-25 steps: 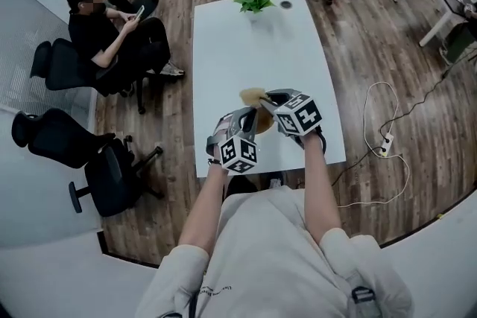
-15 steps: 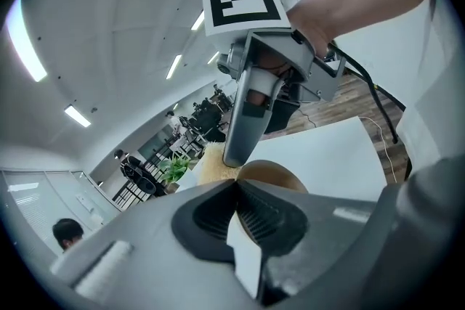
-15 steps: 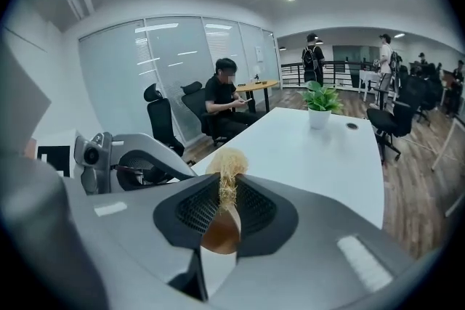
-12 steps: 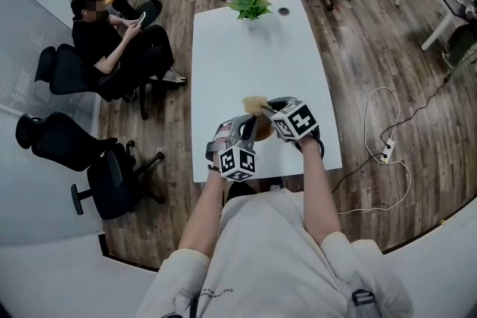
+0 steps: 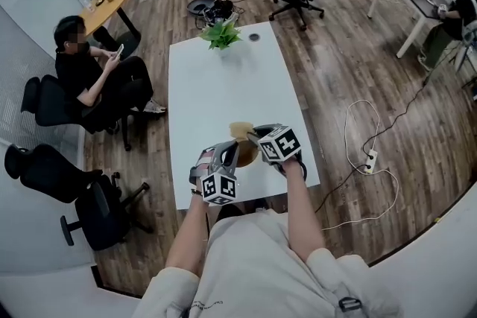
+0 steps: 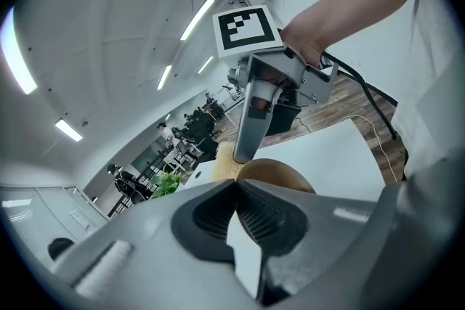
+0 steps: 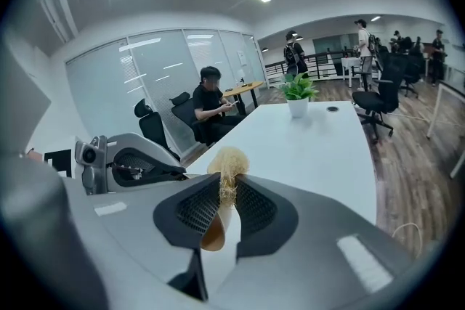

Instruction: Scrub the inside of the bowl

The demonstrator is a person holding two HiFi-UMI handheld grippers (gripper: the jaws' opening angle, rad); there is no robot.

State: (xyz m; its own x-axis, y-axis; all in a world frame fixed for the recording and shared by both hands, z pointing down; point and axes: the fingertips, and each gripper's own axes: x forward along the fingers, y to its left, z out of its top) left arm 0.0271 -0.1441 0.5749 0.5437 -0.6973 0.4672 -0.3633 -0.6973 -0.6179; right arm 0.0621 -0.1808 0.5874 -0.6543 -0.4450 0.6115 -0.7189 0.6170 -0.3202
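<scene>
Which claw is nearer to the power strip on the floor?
Right. The right claw, shut on the scrubber at the bowl, is on the side toward the power strip; the left claw, clamped on the bowl's rim, sits beyond it, farther away.

Off-white short-sleeved T-shirt [image 5: 253,264]; grey left gripper [image 6: 235,181] and right gripper [image 7: 227,185], black ribbed pads [image 7: 195,208], 2 black-and-white marker cubes [image 5: 218,188]

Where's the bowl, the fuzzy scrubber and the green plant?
bowl [image 6: 283,174], left gripper view: on its brown surface.
scrubber [image 7: 228,162], right gripper view: on the fuzzy tuft at its top.
plant [image 5: 220,34], head view: on its green leaves.
</scene>
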